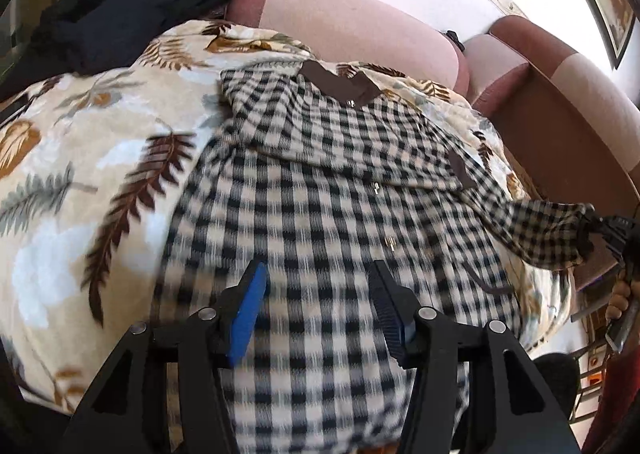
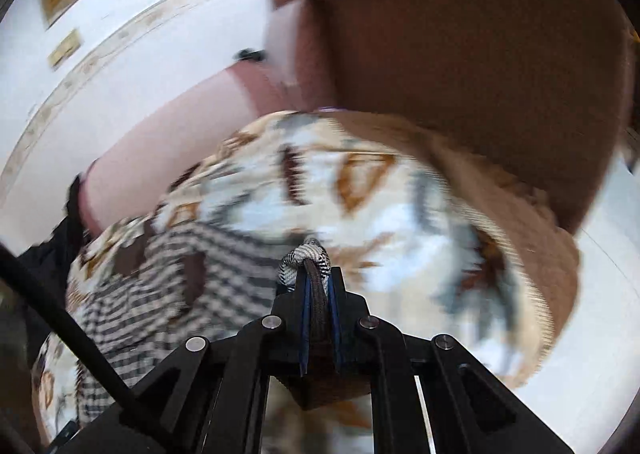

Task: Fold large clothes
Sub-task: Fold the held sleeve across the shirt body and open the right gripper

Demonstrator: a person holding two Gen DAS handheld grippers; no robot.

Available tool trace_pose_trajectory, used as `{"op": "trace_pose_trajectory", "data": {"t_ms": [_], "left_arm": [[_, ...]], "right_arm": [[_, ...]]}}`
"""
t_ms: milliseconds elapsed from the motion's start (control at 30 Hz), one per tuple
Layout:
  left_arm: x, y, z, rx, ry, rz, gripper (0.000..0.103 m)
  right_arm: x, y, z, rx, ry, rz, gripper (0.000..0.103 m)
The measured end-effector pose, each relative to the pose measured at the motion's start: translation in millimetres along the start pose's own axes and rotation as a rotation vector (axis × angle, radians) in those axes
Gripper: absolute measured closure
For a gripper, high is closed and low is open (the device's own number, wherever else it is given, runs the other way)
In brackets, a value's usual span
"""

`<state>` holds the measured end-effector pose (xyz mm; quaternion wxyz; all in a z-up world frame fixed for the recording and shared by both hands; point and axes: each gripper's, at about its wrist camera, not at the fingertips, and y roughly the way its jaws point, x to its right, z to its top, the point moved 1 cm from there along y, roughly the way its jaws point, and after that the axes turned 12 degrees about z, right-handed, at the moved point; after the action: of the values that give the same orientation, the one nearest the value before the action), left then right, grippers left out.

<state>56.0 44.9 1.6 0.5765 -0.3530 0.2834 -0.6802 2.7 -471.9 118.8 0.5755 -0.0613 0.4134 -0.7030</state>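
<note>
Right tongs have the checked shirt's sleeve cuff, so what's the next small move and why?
Probably carry the right tongs, shut on the sleeve cuff, across the checked shirt to fold the sleeve inward; the shirt lies spread on the leaf-print blanket, and the left tongs are open above it.

Your left gripper [image 1: 318, 294], black angular linkage arms with round silver pins, one blue ribbed pad [image 1: 248, 314], one dark ribbed pad, your right gripper [image 2: 318, 278], same black frame, silver pins, thin blue pads, black cable [image 2: 68, 318] crossing beside it
</note>
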Motion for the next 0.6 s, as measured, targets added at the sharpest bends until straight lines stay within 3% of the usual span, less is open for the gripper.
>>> {"op": "trace_pose_trajectory", "data": {"t_ms": [233,367,500,600], "left_arm": [[-15,39,49,0.037,-0.037,-0.023,0.05],[-41,63,58,0.006,-0.111,-0.081,0.05],[-56,79,67,-0.051,-0.201,-0.153,0.05],[-55,78,71,-0.026,-0.207,-0.141,0.05]], "right_arm": [[-132,112,-22,-0.161,-0.098,0.218,0.094],[-210,187,-53,-0.283,-0.159,0.329,0.094],[-258,245,-88,-0.416,-0.198,0.391,0.094],[-268,282,-111,-0.531,-0.201,0.436,0.089]]}}
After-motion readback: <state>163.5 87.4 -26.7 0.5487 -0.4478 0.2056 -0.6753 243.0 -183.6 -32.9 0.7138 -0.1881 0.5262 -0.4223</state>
